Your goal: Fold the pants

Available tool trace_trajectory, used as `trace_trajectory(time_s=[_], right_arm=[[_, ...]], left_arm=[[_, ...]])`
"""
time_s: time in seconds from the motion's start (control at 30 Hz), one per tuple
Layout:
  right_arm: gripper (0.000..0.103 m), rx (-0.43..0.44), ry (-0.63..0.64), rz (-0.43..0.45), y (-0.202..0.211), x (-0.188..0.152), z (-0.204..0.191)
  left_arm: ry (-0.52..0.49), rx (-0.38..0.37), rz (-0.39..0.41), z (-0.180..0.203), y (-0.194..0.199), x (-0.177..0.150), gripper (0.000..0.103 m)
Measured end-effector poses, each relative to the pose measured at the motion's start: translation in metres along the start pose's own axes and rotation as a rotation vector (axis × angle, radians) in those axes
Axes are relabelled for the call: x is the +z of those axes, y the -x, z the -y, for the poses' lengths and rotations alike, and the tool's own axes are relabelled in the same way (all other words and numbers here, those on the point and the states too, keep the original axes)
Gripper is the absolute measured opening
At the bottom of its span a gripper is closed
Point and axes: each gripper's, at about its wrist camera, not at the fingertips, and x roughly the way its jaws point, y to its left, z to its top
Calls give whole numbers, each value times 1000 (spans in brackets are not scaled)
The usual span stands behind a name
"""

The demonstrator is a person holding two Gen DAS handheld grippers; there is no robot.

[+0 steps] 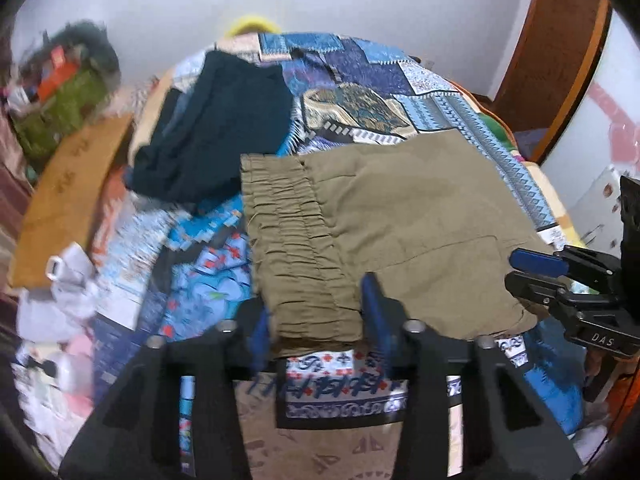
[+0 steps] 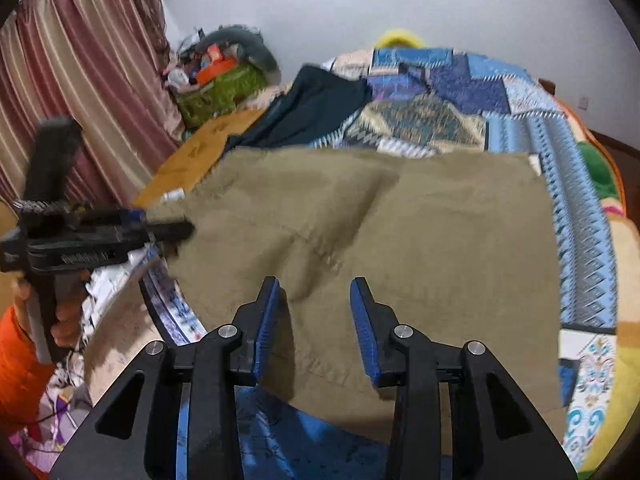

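Our left gripper (image 1: 316, 312) straddles the pants (image 1: 400, 232) waistband, right gripper (image 2: 314, 316) wide above cloth — a shallow pinch could drop layers.

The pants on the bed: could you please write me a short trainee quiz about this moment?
1. True or false: the pants lie on a bare wooden table.
2. Which part sits between the left gripper's fingers? A) waistband B) hem C) belt
3. Are the right gripper's jaws open or shut?

Key: 1. False, they lie on a quilt. 2. A. 3. Open.
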Motion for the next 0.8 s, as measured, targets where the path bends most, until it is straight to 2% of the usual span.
trace_trajectory(time_s=[0.03, 0.2, 0.3, 0.4, 0.5, 0.57, 0.7, 0.8], right_arm=[[33, 2, 4, 10, 1, -2, 1], [33, -12, -6, 0, 10, -11, 13], [34, -38, -36, -6, 18, -20, 27], [34, -85, -67, -19, 26, -30, 43], [34, -128, -100, -32, 33, -43, 59], [34, -185, -122, -41, 39, -53, 70], [36, -184, -185, -32, 55, -63, 87], [36, -227, -183, -24, 64, -65, 87]], left_arm=[[-9, 22, 16, -1, 5, 0, 22], [16, 8, 4, -15, 5, -1, 22], [20, 32, -6, -17, -1, -7, 22], [21, 90, -18, -22, -6, -14, 13], [76, 58, -51, -37, -12, -21, 13], [96, 62, -57, -44, -12, -23, 13], [114, 45, -99, -48, -19, -30, 13], [101, 60, -94, -46, -16, -30, 13]])
